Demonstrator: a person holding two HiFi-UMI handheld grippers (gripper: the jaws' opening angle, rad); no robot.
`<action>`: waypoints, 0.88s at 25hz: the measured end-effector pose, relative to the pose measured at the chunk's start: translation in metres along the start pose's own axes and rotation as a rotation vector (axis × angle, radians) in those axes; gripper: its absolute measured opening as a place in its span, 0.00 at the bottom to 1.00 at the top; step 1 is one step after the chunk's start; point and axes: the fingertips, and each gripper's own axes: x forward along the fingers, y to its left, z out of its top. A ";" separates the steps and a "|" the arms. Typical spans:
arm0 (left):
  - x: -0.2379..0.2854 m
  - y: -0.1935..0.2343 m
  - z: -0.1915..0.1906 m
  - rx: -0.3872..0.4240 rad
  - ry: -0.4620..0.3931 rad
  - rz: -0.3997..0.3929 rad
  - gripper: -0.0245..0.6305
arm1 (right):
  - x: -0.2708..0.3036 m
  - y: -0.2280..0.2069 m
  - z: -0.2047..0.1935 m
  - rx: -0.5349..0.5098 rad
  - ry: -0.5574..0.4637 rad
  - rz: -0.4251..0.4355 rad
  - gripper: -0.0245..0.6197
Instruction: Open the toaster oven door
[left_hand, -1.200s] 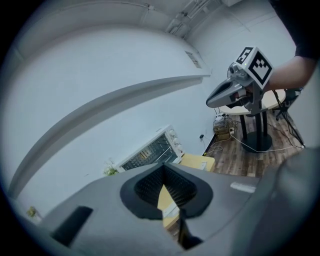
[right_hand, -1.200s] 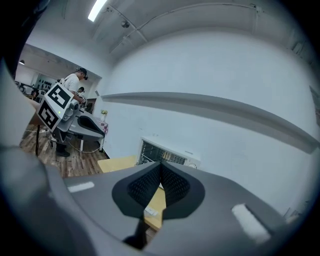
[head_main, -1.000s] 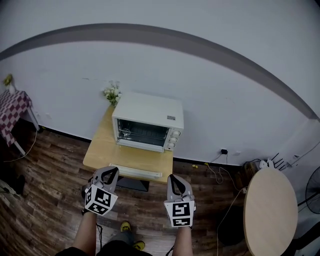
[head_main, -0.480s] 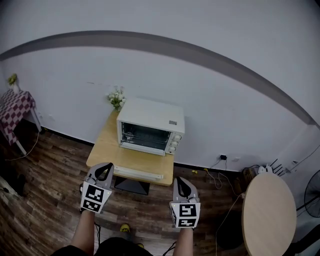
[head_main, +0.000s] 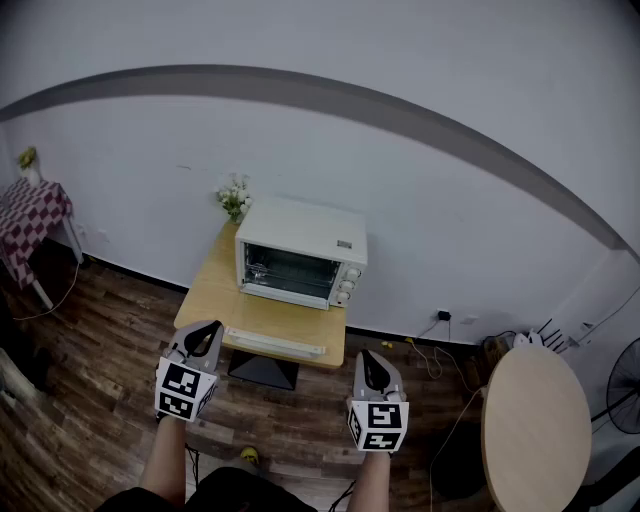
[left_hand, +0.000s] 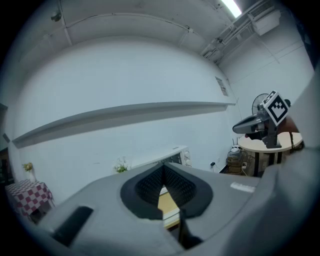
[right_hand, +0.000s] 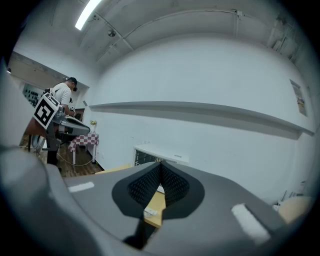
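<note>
The left gripper (head_main: 205, 332) and right gripper (head_main: 372, 360), fingers pressed together on nothing, hang well short of the toaster oven (head_main: 303, 232) on the bench (head_main: 212, 290) ahead, whose door (head_main: 285, 325) seems folded down flat toward them, so opening looks done and no further pull seems needed.

round table (head_main: 535, 430) cropped below, oven knobs (head_main: 348, 283) tiny

We see a white wall (head_main: 400, 200) crossed by a grey band (head_main: 300, 85), dark wood floor (head_main: 100, 350), a round table (head_main: 535, 430) at right.
</note>
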 end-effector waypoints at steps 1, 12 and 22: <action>-0.001 -0.001 0.001 -0.001 0.001 0.001 0.02 | -0.002 -0.001 0.000 0.004 0.000 -0.004 0.03; -0.008 -0.008 0.005 -0.044 -0.024 -0.011 0.03 | -0.015 -0.003 -0.001 0.015 0.007 -0.008 0.03; -0.015 -0.005 0.009 -0.051 -0.042 -0.002 0.03 | -0.020 -0.008 -0.005 0.041 0.012 -0.025 0.03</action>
